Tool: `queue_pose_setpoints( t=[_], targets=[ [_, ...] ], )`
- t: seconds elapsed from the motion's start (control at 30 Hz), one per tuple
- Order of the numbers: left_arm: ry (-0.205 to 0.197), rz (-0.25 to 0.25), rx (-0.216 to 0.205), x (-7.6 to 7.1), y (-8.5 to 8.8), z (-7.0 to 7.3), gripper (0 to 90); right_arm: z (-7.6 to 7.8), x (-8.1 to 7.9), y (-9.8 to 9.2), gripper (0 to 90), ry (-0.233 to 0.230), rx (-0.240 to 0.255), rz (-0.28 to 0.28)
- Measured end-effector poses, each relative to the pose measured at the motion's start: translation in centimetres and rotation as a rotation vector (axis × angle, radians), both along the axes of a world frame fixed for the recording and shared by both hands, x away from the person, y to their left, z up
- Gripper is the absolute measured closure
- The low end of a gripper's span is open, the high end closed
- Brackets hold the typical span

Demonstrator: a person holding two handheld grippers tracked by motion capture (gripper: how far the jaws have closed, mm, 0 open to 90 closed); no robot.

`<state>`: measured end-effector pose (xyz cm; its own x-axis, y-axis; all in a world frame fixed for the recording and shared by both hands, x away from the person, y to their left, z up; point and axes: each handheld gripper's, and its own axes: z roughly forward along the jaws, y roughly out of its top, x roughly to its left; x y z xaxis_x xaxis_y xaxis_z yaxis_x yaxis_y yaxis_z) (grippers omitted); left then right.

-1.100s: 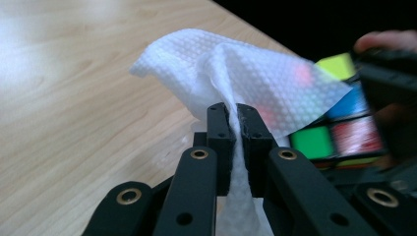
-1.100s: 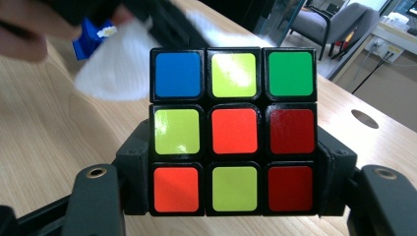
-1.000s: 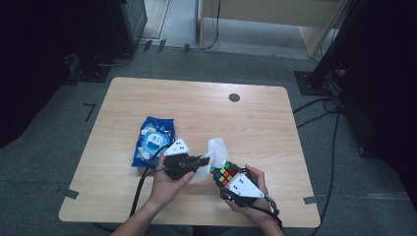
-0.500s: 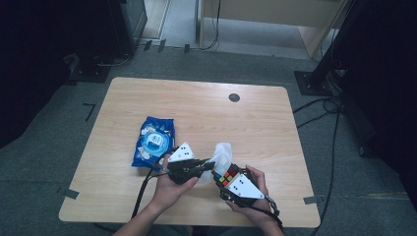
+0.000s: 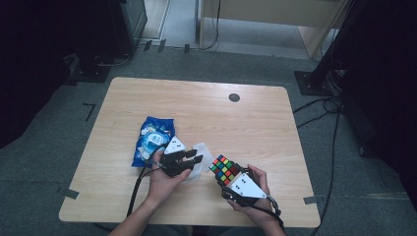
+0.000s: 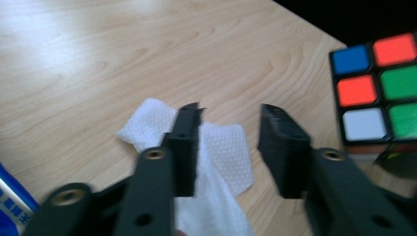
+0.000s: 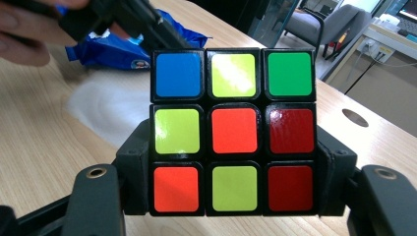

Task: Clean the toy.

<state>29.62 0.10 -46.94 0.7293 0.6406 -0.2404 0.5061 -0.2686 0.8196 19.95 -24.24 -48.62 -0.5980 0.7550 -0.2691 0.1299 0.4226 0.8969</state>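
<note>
- The Rubik's cube (image 7: 233, 132) is being clamped between the jaws of the right gripper (image 5: 235, 181), which is being held near the table's near edge, right of centre; both jaw pads are being pressed against the cube's sides in the right gripper view.
- The left gripper (image 6: 228, 142) is being held just left of the cube, low over the wooden table (image 5: 255, 123); its jaws have just been opening and are standing apart, released.
- The white wet wipe (image 6: 223, 157) is lying flat on the table beneath and beside the left jaw, no longer being pinched; nothing is being pressed between the pads.
- The blue wet-wipe packet (image 5: 150, 140) is lying to the left of the wipe, slightly farther from the person.
- The cube is seen at the right edge of the left gripper view, near the wipe but apart from it.
</note>
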Motion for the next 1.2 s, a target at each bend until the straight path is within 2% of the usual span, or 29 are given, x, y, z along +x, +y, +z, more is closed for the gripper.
queue_pose_setpoints(
  t=[0.07,0.17,0.23,0.3,0.37,0.43,0.57,0.8,0.93,1.0,1.2],
  targets=[
    [-0.002,0.017,-0.031,-0.2,0.1,0.7,48.8,0.0,0.0,0.0,34.9,-0.001,-0.003,-0.002],
    [0.003,-0.011,-0.093,-0.6,0.2,1.7,44.9,0.0,0.0,0.0,34.9,-0.003,0.0,-0.008],
    [0.013,-0.059,-0.134,-1.2,-0.2,2.4,44.3,0.0,0.0,0.0,34.9,-0.006,0.002,-0.011],
    [0.018,-0.123,-0.154,-1.9,-1.0,3.1,43.6,0.0,0.0,0.1,34.8,-0.008,-0.003,-0.013],
    [0.012,-0.16,-0.153,-2.6,-1.7,3.5,43.2,-0.1,0.0,0.2,34.8,-0.01,-0.004,-0.013],
    [0.013,-0.201,-0.132,-3.1,-2.5,3.7,42.8,-0.1,0.0,0.3,34.9,-0.012,-0.006,-0.01],
    [0.05,-0.252,-0.096,-3.3,-3.4,3.2,40.8,-0.1,-0.1,0.6,34.8,-0.016,-0.009,-0.008],
    [0.081,-0.225,-0.045,-3.0,-3.8,2.8,33.6,-0.2,-0.4,1.0,34.8,-0.028,-0.034,-0.01],
    [0.091,-0.227,-0.022,-3.0,-4.1,2.7,30.7,-0.2,-0.5,1.2,34.9,-0.033,-0.045,-0.003],
    [0.09,-0.227,-0.015,-3.1,-4.2,2.6,29.4,-0.2,-0.5,1.3,34.9,-0.037,-0.048,-0.001],
    [0.129,-0.235,-0.002,-2.9,-4.5,2.3,27.3,0.0,-0.7,1.5,34.9,-0.048,-0.049,0.005]
  ],
)
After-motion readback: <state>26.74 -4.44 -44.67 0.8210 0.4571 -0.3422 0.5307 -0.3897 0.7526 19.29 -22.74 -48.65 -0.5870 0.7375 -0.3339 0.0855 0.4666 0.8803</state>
